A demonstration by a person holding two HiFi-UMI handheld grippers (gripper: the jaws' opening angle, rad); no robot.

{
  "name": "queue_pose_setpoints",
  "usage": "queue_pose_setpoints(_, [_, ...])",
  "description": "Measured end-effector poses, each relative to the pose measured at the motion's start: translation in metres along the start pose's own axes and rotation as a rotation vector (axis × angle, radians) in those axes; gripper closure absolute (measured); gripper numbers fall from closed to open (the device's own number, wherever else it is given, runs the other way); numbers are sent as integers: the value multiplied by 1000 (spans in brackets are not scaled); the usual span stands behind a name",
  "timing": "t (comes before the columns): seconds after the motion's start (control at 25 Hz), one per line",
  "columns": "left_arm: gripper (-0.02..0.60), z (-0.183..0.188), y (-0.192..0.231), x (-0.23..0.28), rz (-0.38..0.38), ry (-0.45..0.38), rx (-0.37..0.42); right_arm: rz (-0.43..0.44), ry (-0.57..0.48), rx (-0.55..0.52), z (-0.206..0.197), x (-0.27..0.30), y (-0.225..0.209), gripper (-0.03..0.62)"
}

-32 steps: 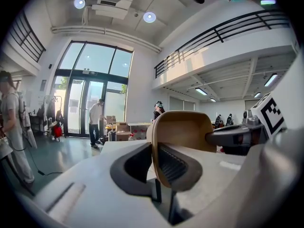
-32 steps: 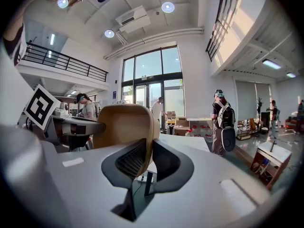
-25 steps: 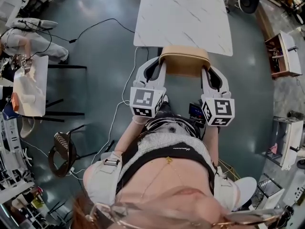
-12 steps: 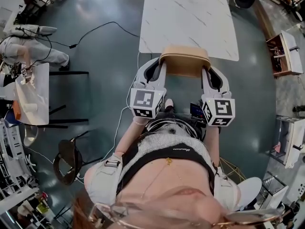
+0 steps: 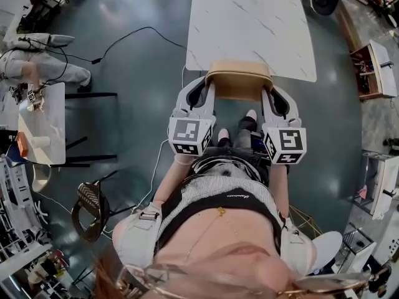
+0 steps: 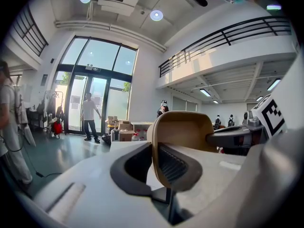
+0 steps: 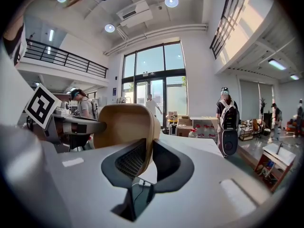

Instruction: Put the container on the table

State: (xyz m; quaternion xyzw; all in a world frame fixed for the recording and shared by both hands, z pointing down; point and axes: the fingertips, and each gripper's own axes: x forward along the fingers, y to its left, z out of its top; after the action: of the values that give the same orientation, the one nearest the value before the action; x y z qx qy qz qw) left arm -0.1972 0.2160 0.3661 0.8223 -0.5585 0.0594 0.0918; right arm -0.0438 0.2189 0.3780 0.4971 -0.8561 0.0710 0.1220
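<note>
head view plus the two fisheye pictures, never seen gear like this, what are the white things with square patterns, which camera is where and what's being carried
There is no robot here. A person holds a two-jaw hand tool in each hand: the left gripper and the right gripper. The patterned cubes are parts of those tools.

The head view comes from a camera on the person's head, looking steeply down over their body to the floor. The other two pictures come from a camera on each gripper, looking along its jaws.

Between them the grippers carry a tan container. Both gripper views show the jaws shut on one side wall of it each. It is in the air by the near edge of a white table, which looks bare.
</note>
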Motion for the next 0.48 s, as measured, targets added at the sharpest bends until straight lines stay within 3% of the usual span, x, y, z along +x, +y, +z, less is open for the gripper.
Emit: queue_pose_setpoints(0.48, [549,4,14,45,58,22,2,57,12,0,4,46,-30,520])
